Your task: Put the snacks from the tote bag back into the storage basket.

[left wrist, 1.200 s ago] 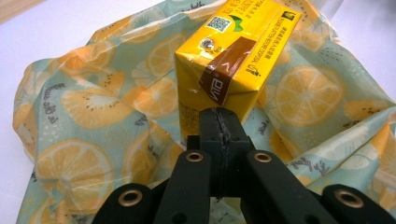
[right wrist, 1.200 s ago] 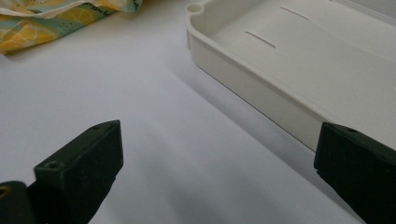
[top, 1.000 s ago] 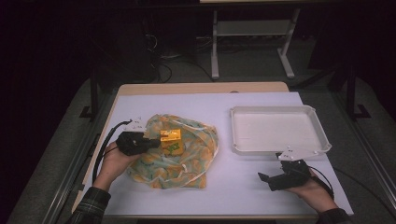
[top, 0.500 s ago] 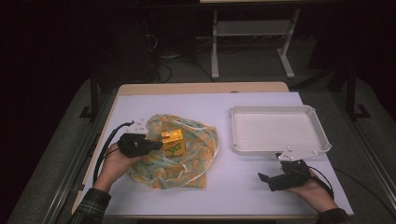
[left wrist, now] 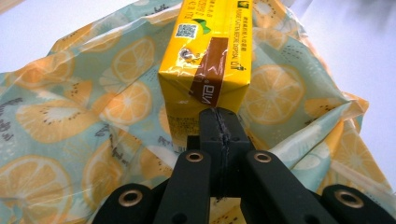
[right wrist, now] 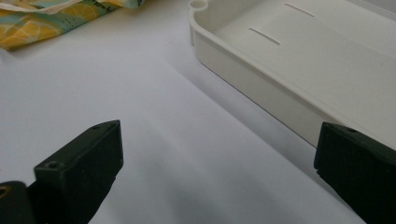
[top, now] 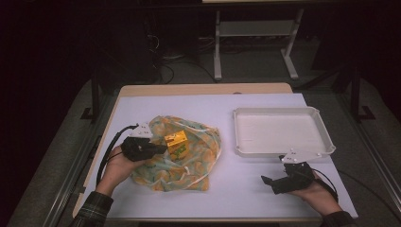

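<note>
Since the earlier frame the left gripper (top: 158, 148) has slid slightly toward three o'clock, closer to the yellow juice carton (top: 176, 143). On the white table (top: 189, 106), the white tray (top: 283, 150) sits at two o'clock. At centre, a citrus-print bag (top: 198, 156) bears the carton. Left jaws are closed, seemingly empty, tips at the carton's base. The right gripper (top: 268, 182) rests at five o'clock, jaws wide apart.

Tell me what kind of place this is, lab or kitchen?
Likely a lab data-collection bench, not a kitchen: a white-covered table under a fixed overhead camera, dark surroundings with a metal stand behind it, and a staged set of props, a yellow juice carton on a lemon-print bag beside a white tray.
</note>
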A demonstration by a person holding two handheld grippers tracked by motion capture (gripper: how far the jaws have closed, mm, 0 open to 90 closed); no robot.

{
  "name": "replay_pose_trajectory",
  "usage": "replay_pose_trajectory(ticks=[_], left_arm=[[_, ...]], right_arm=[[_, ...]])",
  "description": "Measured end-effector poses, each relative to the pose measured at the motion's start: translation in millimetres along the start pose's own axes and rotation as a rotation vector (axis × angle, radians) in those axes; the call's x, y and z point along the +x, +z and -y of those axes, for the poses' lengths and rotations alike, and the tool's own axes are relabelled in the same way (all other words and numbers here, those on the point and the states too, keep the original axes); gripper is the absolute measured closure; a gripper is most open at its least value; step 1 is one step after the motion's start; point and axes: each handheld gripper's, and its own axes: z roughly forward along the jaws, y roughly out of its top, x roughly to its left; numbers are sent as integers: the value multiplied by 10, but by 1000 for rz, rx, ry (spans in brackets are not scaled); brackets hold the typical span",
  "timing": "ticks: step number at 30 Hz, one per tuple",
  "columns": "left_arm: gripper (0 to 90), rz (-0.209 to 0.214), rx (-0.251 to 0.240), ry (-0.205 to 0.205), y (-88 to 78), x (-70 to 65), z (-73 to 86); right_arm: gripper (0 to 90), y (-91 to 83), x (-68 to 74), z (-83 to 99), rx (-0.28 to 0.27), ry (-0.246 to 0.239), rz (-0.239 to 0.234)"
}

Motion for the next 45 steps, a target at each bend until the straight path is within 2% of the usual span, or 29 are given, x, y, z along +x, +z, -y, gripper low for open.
replay_pose_trajectory(ticks=[13,15,17,23,30,34,37,43,45], left_arm=[[897,22,3,28,47,-97,-49],[897,27,11,45,59,-115,-63],[898,30,3,35,70,-133,-65],[897,44,13,62,104,-189,-102],[893,41,9,29,56,-206,-117],[815,24,13,20,-24,-207,-135],[752,-2,-3,-3,-134,-209,-166],[553,-11,1,-23,-219,-202,-255],[482,-9,2,-43,-228,-204,-289]], right_arm=[[11,3,-1,2,7,-3,-6],[11,2,-1,2,8,-5,-7],[11,3,-1,2,9,-6,-7],[11,5,1,3,7,-7,-6],[11,2,-2,4,8,-7,-8],[11,0,-2,5,7,-6,-8],[11,-2,2,6,8,-6,-8],[11,8,5,6,12,-14,-13],[11,11,5,6,15,-15,-12]])
